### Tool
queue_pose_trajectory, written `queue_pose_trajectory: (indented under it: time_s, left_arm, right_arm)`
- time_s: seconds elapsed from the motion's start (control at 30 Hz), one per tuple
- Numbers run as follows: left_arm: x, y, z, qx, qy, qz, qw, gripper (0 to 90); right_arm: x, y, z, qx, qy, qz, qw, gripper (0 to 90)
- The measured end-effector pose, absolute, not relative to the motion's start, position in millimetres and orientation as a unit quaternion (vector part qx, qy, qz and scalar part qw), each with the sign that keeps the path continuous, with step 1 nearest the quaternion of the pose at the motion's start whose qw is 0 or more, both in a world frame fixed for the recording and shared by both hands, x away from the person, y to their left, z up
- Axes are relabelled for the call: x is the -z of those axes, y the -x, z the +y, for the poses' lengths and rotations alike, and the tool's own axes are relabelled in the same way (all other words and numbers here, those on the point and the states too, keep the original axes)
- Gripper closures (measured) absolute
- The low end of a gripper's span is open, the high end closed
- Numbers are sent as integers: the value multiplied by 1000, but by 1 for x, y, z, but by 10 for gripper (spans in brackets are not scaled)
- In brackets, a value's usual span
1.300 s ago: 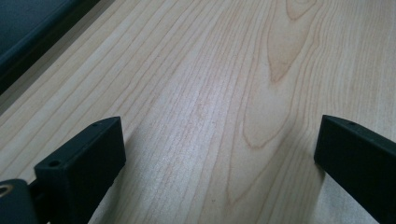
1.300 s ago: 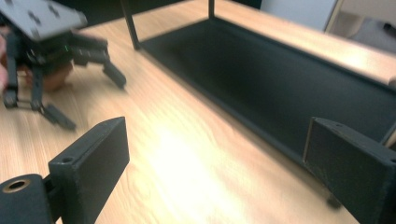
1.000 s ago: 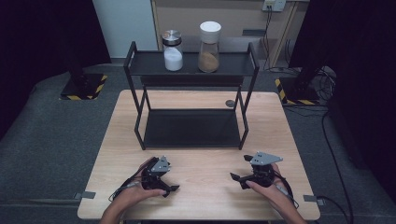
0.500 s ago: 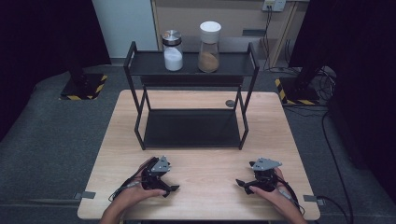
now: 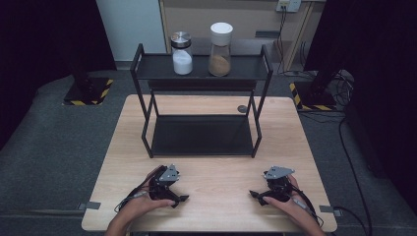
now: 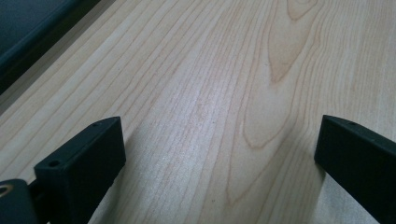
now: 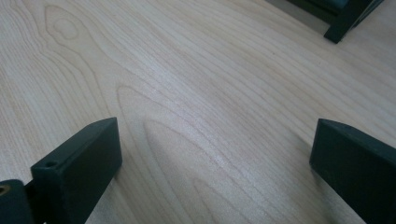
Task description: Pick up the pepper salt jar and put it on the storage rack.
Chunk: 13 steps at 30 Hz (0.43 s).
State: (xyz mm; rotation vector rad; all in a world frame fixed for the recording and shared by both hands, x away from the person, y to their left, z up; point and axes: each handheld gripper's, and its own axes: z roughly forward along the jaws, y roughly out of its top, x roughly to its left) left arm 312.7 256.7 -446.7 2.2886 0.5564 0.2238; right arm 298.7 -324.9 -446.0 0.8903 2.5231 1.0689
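Note:
My left gripper (image 5: 179, 191) rests near the front edge of the wooden table (image 5: 216, 172), held in a hand, jaws pointing right. In the left gripper view it (image 6: 217, 154) is open over bare wood. My right gripper (image 5: 256, 189) lies opposite, jaws pointing left. Its jaws (image 7: 215, 158) have just been opening and stand wide apart, with nothing between them. Both grippers are well in front of the black two-tier rack (image 5: 201, 135).
On the rack's top shelf stand a jar of white grains (image 5: 182, 55) with a metal lid and a taller jar of brown grains (image 5: 220, 50) with a white lid. A small dark round disc (image 5: 242, 108) lies behind the rack's right legs. Cables trail off the front edge.
My right gripper has tipped slightly lower toward the table. The left hand and gripper have kept still.

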Motion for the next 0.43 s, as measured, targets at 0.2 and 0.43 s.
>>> queue_pose_trajectory:
  time_s: [0.2, 0.43]
  left_arm:
    - [447, -312, 257, -88, -895, 219, 378, 5]
    - [447, -312, 257, -88, -895, 219, 378, 4]
  right_arm:
    - [446, -300, -325, -368, -305, 869, 128, 23]
    - [446, -300, -325, -367, -303, 870, 127, 12]
